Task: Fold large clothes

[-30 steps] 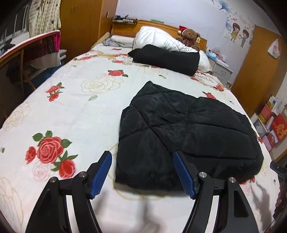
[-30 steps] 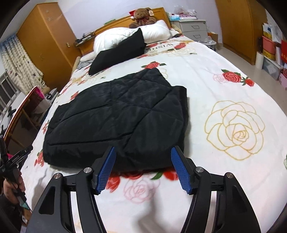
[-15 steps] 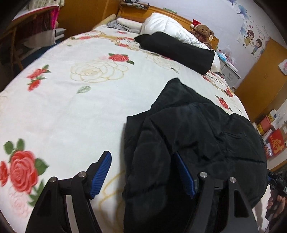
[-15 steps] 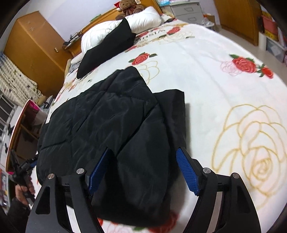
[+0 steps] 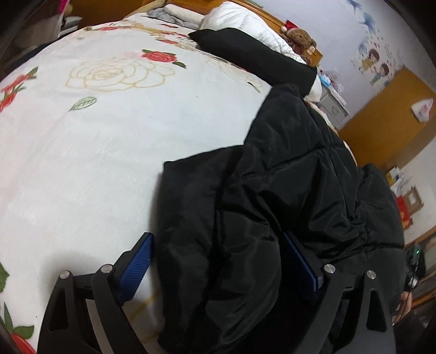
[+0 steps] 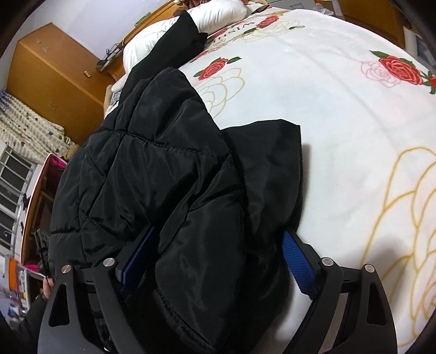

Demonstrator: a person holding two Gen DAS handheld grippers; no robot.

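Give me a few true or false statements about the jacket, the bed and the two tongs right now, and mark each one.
1. The jacket is black. True.
2. The jacket lies on a plain blue sheet. False: the bedspread is white with roses.
3. The left tongs have jacket fabric between their blue pads. True.
4. The right tongs hang over bare bedspread, away from the jacket. False: a jacket corner bulges between them.
5. A teddy bear sits at the headboard. True.
6. The pillow is red. False: it is white.
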